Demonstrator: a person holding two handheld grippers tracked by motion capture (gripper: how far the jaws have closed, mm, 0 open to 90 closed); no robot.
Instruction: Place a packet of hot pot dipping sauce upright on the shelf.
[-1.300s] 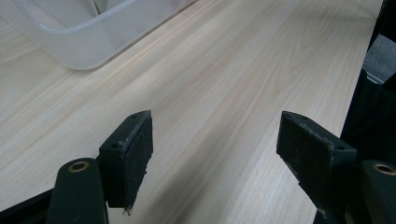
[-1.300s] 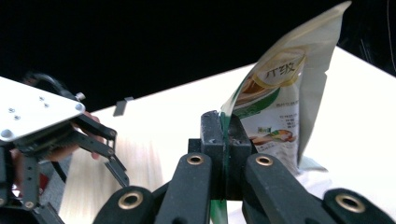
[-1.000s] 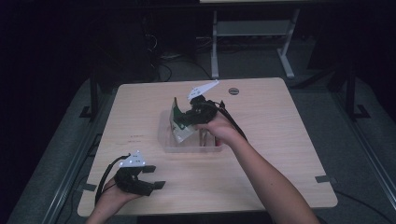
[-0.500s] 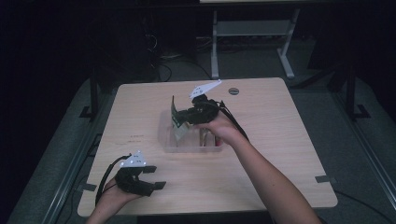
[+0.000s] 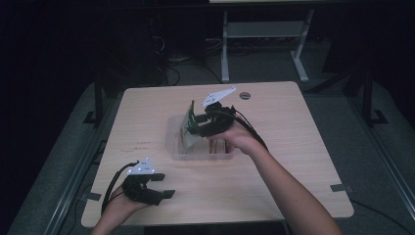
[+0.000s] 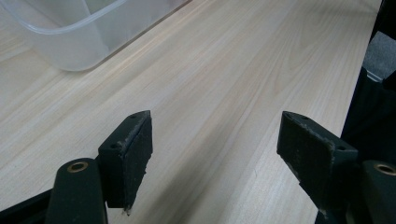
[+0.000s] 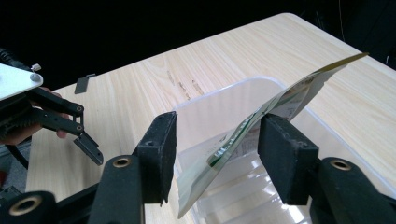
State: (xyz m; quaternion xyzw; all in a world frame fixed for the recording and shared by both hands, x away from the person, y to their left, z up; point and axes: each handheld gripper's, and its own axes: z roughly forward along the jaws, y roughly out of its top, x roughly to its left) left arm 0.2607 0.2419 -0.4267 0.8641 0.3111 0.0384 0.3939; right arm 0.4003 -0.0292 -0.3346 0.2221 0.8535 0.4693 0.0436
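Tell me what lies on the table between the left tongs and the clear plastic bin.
Nothing: in the left gripper view, bare pale wooden table runs from the open left tongs up to the clear plastic bin. The high view agrees.

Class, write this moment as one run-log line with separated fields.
right hand-held gripper: jaws just been opening, flat packet loose between them | packet: tilted over clear bin | left hand-held gripper: open, over table

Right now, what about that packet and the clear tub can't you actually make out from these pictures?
- Packet print: too small and dim in the high view, seen edge-on in the right gripper view.
- Packet's lower end: cut off by the bottom edge of the right gripper view.
- Tub contents: hidden by the right gripper and hand in the high view.
- Most of the tub: cut off at the top edge of the left gripper view.
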